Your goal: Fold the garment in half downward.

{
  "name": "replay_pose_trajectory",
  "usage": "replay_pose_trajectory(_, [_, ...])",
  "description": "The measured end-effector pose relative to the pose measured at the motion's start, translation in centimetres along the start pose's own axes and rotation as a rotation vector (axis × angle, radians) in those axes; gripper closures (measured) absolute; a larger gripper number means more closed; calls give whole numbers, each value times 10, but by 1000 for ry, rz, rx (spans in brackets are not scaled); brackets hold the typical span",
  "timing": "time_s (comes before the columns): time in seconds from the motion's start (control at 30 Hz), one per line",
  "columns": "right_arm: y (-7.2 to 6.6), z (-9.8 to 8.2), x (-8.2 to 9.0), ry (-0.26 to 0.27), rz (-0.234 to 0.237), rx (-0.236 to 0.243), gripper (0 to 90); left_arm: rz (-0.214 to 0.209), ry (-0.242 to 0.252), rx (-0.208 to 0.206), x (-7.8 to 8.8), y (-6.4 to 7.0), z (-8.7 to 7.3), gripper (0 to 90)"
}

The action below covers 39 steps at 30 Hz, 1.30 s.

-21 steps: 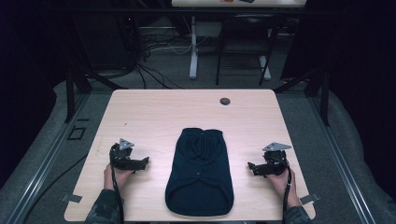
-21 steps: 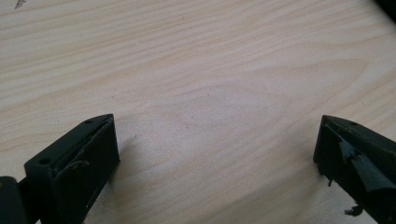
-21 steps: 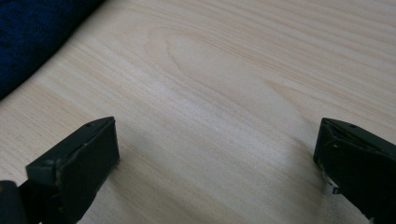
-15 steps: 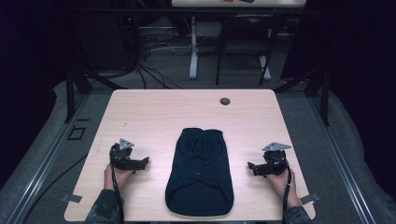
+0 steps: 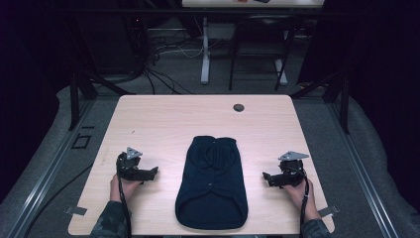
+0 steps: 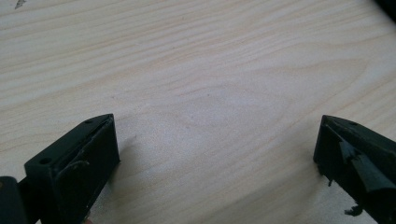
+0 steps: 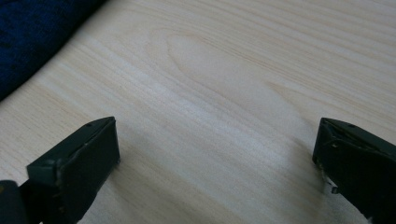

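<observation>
A dark navy garment (image 5: 212,186), apparently a small sleeveless top though the dim light makes its cut hard to read, lies flat on the pale wooden table (image 5: 198,119), its wide hem toward the near edge. To the left of the garment and apart from it, the left gripper (image 5: 151,172) rests low over the wood in a person's hand, jaws spread wide with bare tabletop between them. To the right of the garment, also clear of it, the right gripper (image 5: 267,176) is held the same way, jaws wide apart and gripping nothing; in the right gripper view a corner of the blue cloth lies off to one side. A small dark round cap (image 5: 238,107) sits beyond the garment, near the far edge.
</observation>
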State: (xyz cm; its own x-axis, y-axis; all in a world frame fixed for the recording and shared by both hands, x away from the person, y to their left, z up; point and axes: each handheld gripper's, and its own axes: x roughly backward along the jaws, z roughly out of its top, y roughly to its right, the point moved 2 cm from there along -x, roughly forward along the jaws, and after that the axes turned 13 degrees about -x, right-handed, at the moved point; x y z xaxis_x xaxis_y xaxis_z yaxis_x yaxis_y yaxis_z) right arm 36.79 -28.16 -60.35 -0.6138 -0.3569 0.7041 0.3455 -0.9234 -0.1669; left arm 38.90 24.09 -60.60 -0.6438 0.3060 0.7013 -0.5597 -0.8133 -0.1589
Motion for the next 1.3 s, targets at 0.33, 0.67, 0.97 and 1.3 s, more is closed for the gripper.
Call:
replay_pose_trajectory(0.33, [-3, 1, 0, 10, 25, 33, 54, -14, -3, -18, 0, 1, 1, 1])
replay_pose_trajectory(0.67, [-5, 7, -2, -45, 35, -12, 3, -49, -19, -65, -1, 10, 9, 6])
replay_pose_trajectory(0.97, [-10, 15, 0, -75, 66, -5, 7, -107, -18, -98, 2, 21, 24, 7])
replay_pose_trajectory(1.3, [-21, 25, 5, -98, 90, 30, 16, -138, 29, -75, 2, 17, 40, 1])
